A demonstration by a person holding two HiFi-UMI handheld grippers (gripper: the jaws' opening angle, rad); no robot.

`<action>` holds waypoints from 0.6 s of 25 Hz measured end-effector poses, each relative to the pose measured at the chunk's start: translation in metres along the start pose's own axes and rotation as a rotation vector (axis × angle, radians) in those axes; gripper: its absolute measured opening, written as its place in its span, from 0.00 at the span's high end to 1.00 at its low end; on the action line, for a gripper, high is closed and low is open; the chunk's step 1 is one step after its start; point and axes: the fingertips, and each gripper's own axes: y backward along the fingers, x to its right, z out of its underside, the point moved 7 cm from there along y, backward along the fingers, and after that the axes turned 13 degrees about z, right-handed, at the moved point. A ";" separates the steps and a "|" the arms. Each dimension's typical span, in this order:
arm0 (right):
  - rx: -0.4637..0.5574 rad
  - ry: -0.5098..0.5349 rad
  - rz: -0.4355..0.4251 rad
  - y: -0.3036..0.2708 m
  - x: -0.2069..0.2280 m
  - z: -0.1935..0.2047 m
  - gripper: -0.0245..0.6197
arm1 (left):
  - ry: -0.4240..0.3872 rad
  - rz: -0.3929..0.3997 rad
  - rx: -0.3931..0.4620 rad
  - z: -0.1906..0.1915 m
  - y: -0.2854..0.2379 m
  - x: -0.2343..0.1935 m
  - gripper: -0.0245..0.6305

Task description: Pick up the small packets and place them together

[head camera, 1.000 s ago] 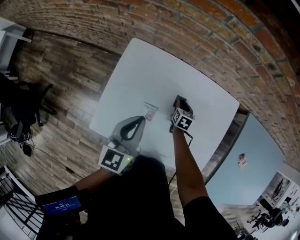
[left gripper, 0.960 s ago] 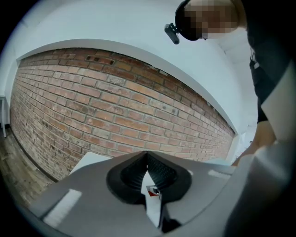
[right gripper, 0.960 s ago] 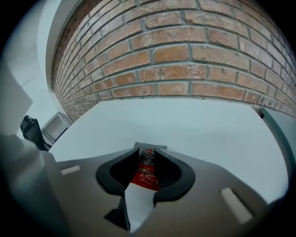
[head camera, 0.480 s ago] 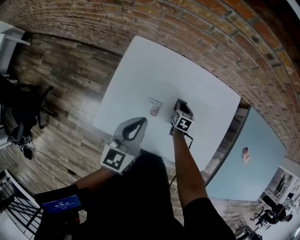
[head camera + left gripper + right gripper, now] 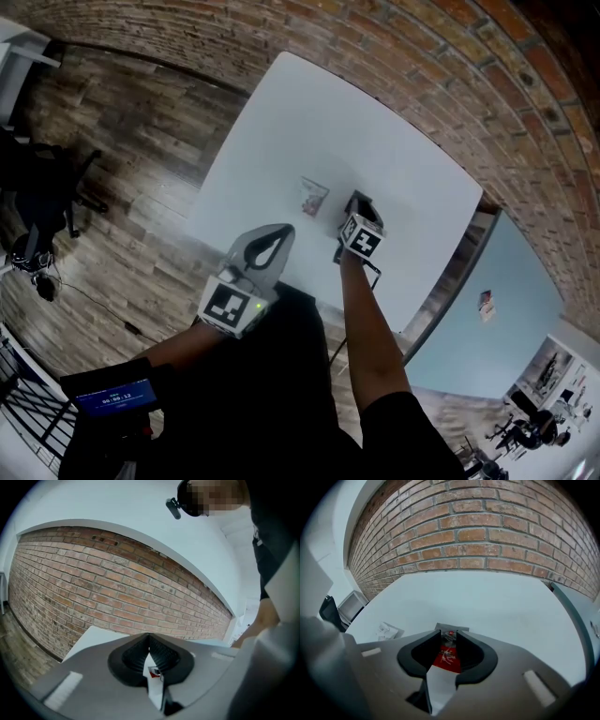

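Packets were close but not yet touching, so I judged the gathering only partly done. The right gripper (image 5: 449, 635) had just been opening its jaws. They stood apart astride a flat, glossy red packet (image 5: 446, 654) lying on the surface (image 5: 501, 604), and the black pads (image 5: 423, 654) did not seem to press it. Just to its left lay a second packet (image 5: 387, 631), a thin, crinkled white rectangle with reddish print. The left gripper (image 5: 149, 641) was closed tight with nothing plainly held. A sliver of white and red in the slit behind its tips looked like that white packet ahead. What remained was to bring the two side by side. The surface was smooth, pale and matte, set before a rough brick wall (image 5: 487, 536).
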 end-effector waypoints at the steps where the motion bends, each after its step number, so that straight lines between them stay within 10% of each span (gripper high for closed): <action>1: -0.002 0.002 0.001 0.003 -0.001 0.003 0.80 | 0.001 -0.001 0.004 -0.001 0.003 0.000 0.96; 15: -0.001 0.028 0.018 0.026 -0.008 0.045 0.80 | -0.016 0.017 0.009 0.007 0.025 0.004 0.96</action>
